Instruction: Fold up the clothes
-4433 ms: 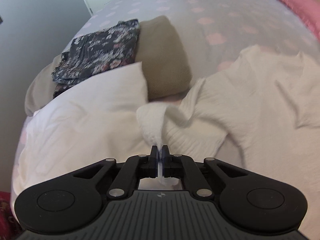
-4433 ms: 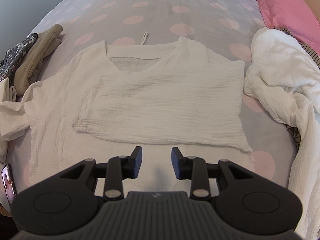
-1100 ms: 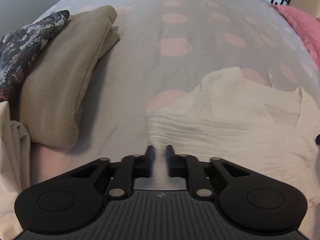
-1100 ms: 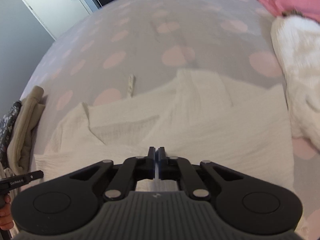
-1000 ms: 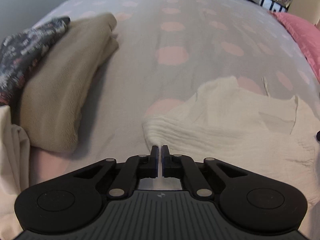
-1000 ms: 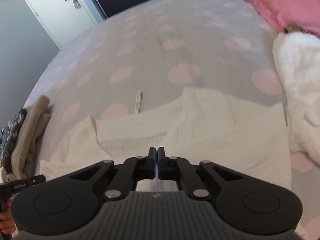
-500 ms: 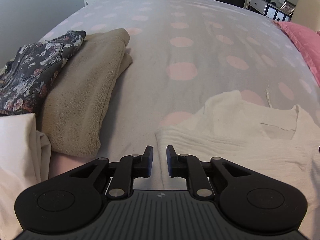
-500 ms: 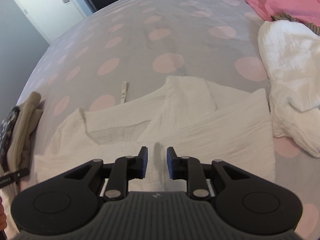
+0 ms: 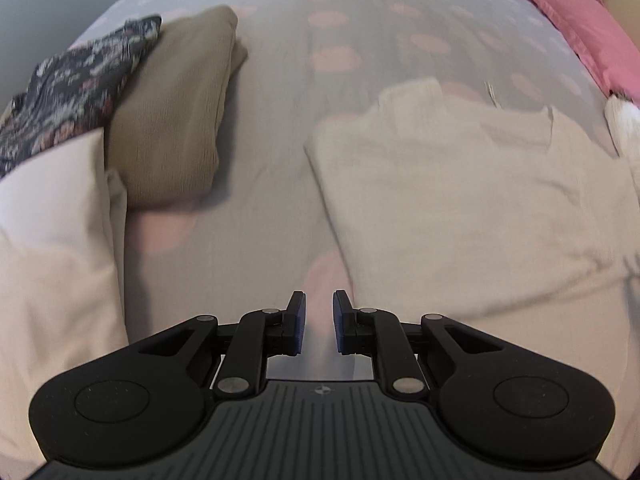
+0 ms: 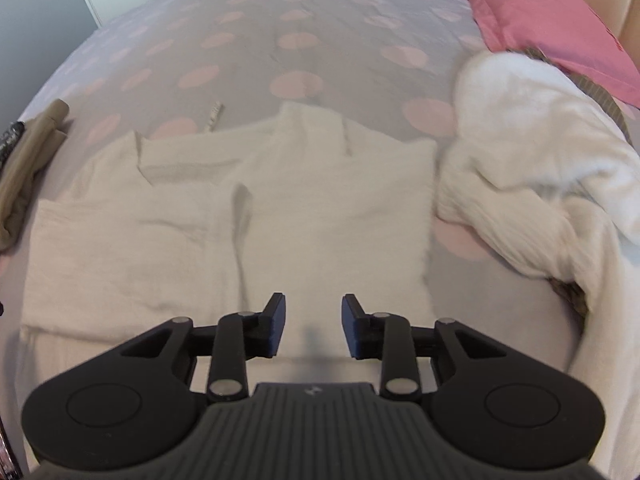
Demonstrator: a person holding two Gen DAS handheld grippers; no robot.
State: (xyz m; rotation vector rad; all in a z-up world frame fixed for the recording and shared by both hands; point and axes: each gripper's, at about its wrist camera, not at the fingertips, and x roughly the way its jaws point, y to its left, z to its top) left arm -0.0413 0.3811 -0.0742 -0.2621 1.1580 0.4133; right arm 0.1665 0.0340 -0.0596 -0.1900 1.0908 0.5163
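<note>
A cream crinkled top [image 9: 472,200] [image 10: 248,216] lies flat on the grey bedspread with pink dots [image 9: 280,92] [image 10: 256,48], its sides folded in over the body. My left gripper [image 9: 319,307] hovers just off the top's left edge, jaws a little apart and empty, bedspread showing between them. My right gripper [image 10: 313,309] hangs above the top's near middle; its jaws are opening and nothing is between them.
A folded tan garment [image 9: 180,108] [image 10: 28,160], a dark floral one [image 9: 76,80] and a white folded piece [image 9: 52,248] lie at the left. A heap of white clothes [image 10: 536,168] lies at the right. A pink pillow [image 10: 548,12] [image 9: 588,40] sits at the far right. A small tag [image 10: 214,114] rests beyond the top.
Both grippers let go of the top's fabric and opened. Both pulled back toward me, so more of the flat top and the bedspread is in sight.
</note>
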